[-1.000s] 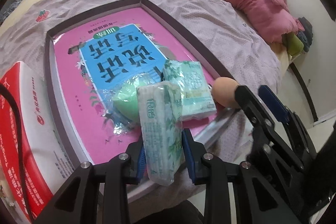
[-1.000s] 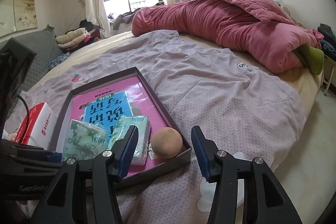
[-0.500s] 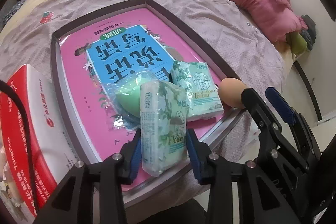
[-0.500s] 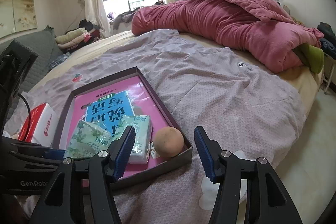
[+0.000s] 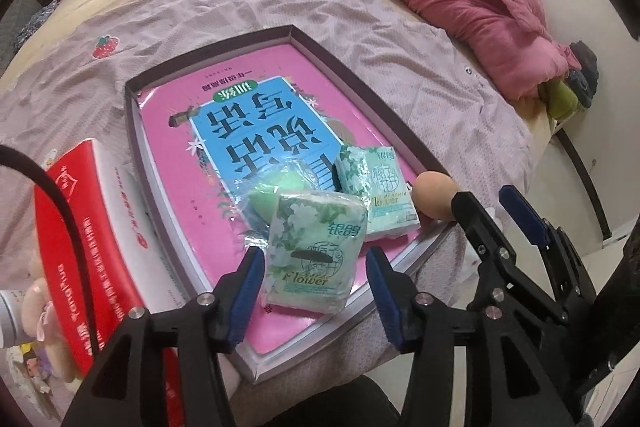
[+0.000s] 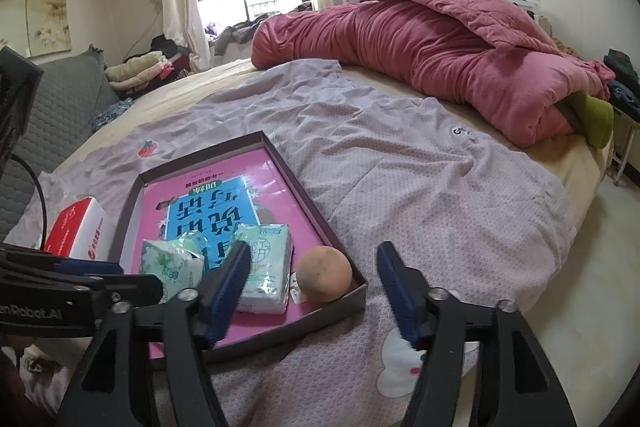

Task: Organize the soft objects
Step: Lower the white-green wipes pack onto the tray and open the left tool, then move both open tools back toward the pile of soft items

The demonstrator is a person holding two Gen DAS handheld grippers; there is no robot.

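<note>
A green flower-print tissue pack lies face up on the pink book in the dark-rimmed tray. My left gripper straddles it with jaws opening, and the blue pads stand clear of its sides. Behind it lie a second tissue pack and a green sponge in clear wrap. A tan ball sponge sits in the tray's near right corner. My right gripper frames the ball, jaws opening, pads off it. The left gripper shows at the left edge of the right wrist view.
A red-and-white tissue box stands left of the tray on the lilac sheet. A rolled pink quilt lies across the far side of the bed. The bed's edge drops to the floor at the right. A plush toy lies at the lower left.
The left jaws spread and let go of the tissue pack, which tipped from upright to flat on the book, and the gripper rose a little. The right jaws widened around the ball.
</note>
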